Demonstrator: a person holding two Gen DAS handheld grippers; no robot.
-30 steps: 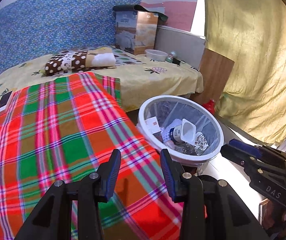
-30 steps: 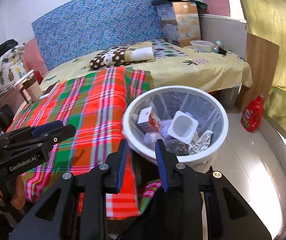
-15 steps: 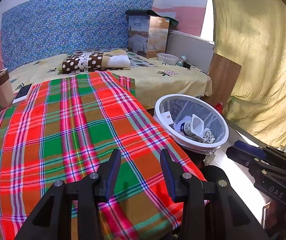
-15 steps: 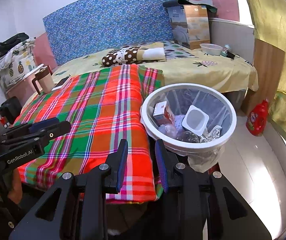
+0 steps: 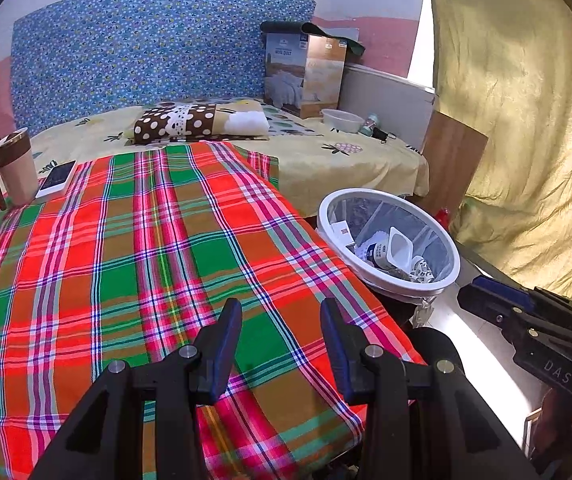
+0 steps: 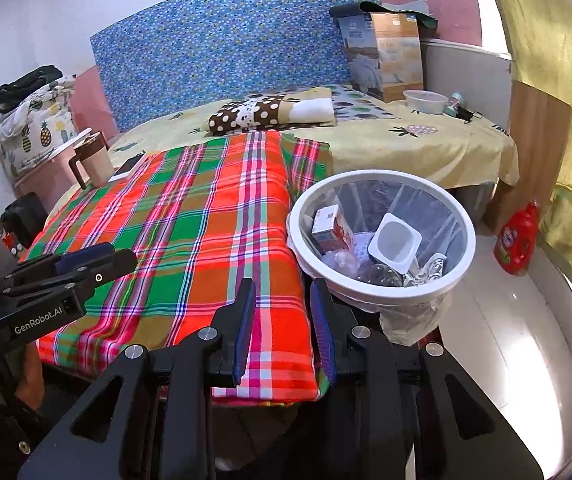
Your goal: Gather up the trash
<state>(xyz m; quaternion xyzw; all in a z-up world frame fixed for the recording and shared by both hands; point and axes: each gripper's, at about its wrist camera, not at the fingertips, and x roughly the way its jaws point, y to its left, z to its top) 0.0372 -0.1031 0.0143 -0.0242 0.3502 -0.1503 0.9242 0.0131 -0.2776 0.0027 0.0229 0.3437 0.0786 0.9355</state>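
Right of plaid cloth [image 6: 189,240] | bin [image 6: 382,292] beyond right tool [image 6: 281,300], apart

- Woven plaid cloth [image 5: 133,264], matt, in red, green and orange.
- White bin [image 6: 382,298] with a smooth plastic rim and a clear, crinkled film liner.
- Glossy red plastic bottle [image 6: 514,240] on shiny pale floor tiles [image 6: 526,340].
- Wood-grain board [image 6: 538,148]; printed cardboard box [image 5: 306,74].
- Matt black plastic grippers [image 6: 282,320] with bright metal screws.
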